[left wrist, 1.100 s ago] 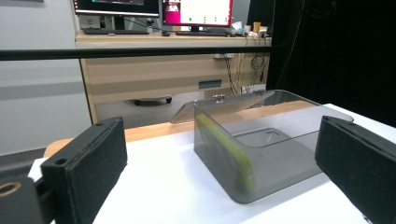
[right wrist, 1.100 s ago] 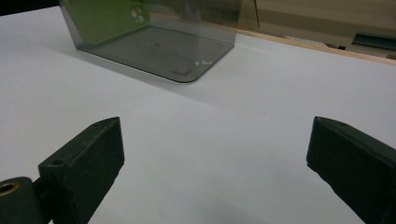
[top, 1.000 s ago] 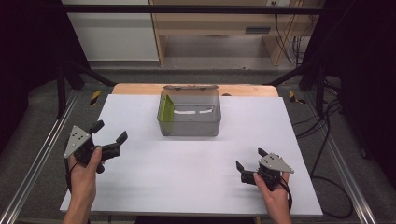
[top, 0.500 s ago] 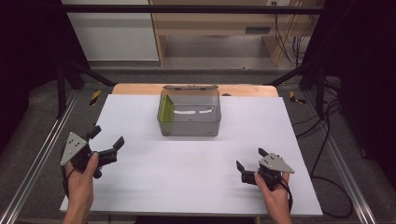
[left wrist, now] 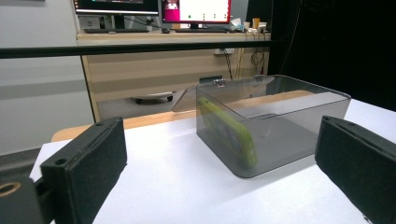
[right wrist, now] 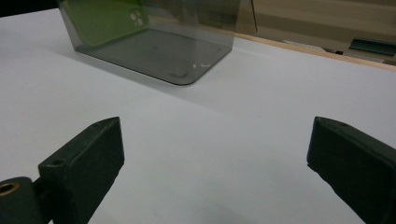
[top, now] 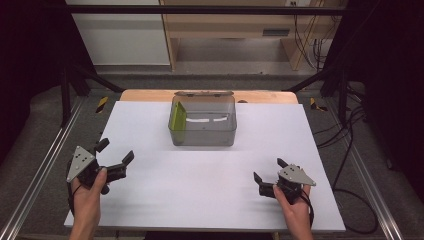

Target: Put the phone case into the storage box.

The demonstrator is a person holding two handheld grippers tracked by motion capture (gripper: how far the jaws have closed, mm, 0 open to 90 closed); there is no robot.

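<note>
A clear grey plastic box (top: 204, 121) stands at the back middle of the white table (top: 200, 175), its lid folded open behind it. A lime green phone case (top: 178, 120) leans upright against the box's left inner wall, also seen in the left gripper view (left wrist: 229, 130) and the right gripper view (right wrist: 105, 18). My left gripper (top: 116, 152) is held near the table's left edge, open and with nothing between its jaws. My right gripper (top: 270, 170) rests low at the front right, open and holding nothing. Both stand well away from the box (left wrist: 275, 126).
A wooden board (top: 150, 95) runs along the table's far edge. Metal rails (top: 45, 165) flank the table, with cables (top: 350, 125) on the floor at right. A desk with monitors (left wrist: 154, 7) stands beyond in the left gripper view.
My left gripper has drifted down and toward the table's front left. The right gripper and the box have stayed put.
</note>
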